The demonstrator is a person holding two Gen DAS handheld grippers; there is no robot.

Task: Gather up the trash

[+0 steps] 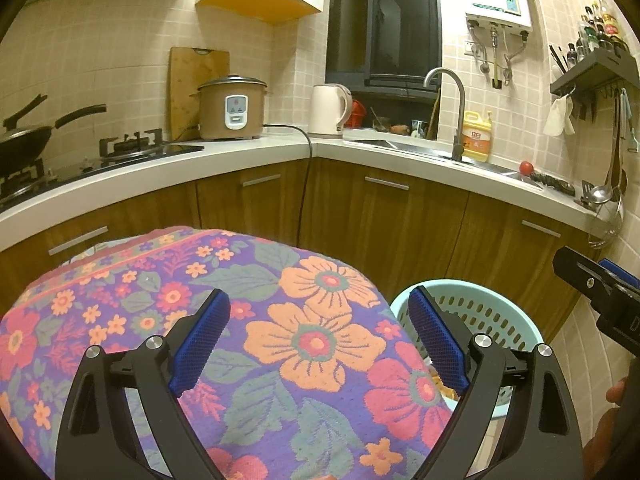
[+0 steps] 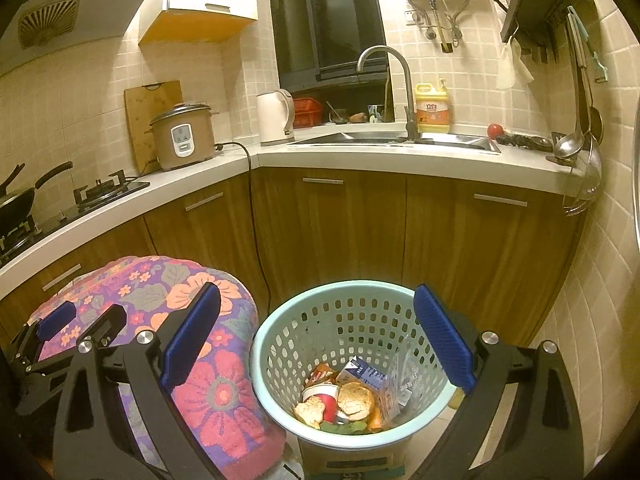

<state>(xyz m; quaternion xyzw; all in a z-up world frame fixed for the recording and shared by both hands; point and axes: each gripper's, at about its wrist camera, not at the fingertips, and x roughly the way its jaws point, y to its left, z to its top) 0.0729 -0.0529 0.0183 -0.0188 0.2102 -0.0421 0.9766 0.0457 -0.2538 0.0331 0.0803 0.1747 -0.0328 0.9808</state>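
A light blue perforated trash basket [image 2: 344, 320] stands on the floor by the cabinets; it holds orange peels [image 2: 355, 400], a red and white cup [image 2: 322, 396], a small blue and white carton [image 2: 362, 372] and clear plastic wrap. My right gripper [image 2: 316, 340] is open and empty, above the basket. My left gripper [image 1: 320, 340] is open and empty, above a floral cloth [image 1: 248, 320] that covers a low surface left of the basket [image 1: 480, 312]. The left gripper also shows at the left edge of the right wrist view [image 2: 76, 324].
Brown cabinets [image 2: 360, 232] under a white counter [image 2: 400, 160] wrap the corner. On it stand a rice cooker [image 2: 182, 138], kettle [image 2: 276, 118], sink with tap [image 2: 384, 80], yellow soap bottle [image 2: 432, 110], tomato [image 2: 495, 130] and stove with wok [image 1: 24, 140]. Ladles hang at right [image 2: 580, 120].
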